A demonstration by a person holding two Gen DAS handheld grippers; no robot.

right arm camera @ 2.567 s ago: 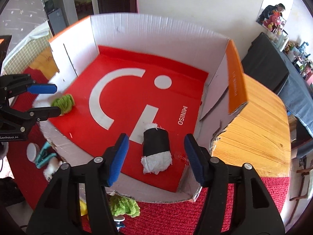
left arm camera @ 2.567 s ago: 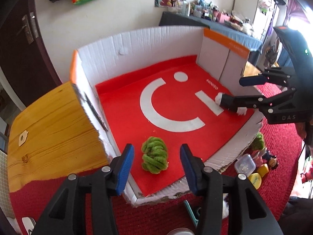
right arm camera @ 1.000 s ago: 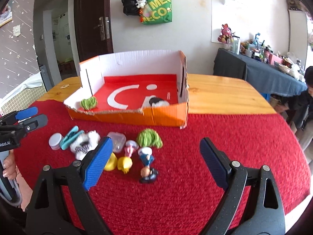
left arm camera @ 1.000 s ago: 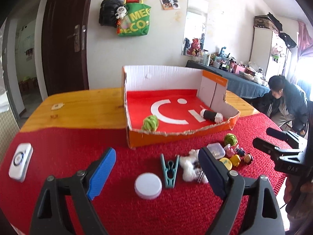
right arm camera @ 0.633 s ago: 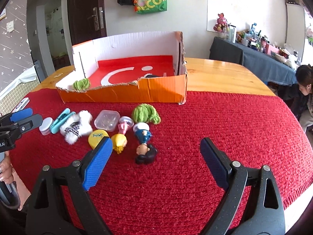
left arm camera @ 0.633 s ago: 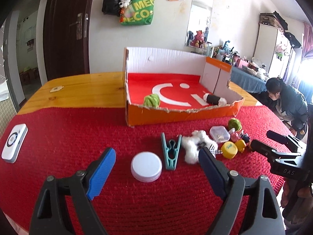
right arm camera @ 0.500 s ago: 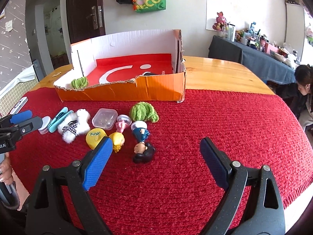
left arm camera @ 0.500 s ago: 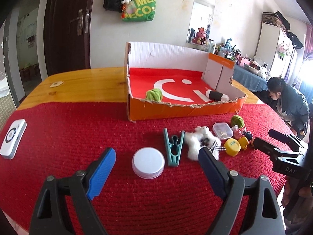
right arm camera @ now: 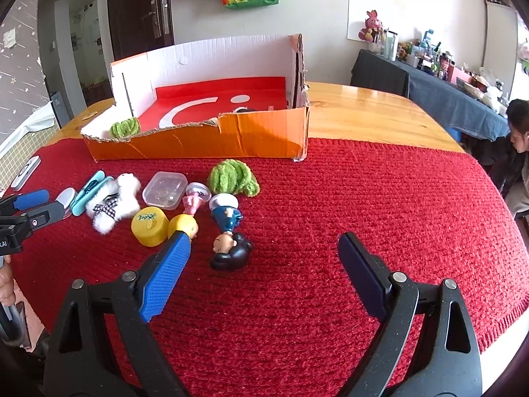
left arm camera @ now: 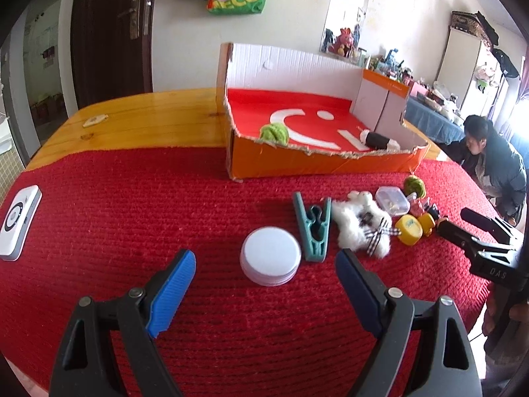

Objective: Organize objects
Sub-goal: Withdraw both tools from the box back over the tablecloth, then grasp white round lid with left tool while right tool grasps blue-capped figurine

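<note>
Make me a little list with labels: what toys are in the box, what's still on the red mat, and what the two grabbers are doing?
box: orange cardboard box, open top, red floor
in the box: green fuzzy ball; black and white roll
on the mat, left to right: white lid, teal clip, white fluffy toy, clear case, yellow cap, doll figure, green fuzzy toy
left gripper: open, empty, above the white lid
right gripper: open, empty, near the doll figure
</note>
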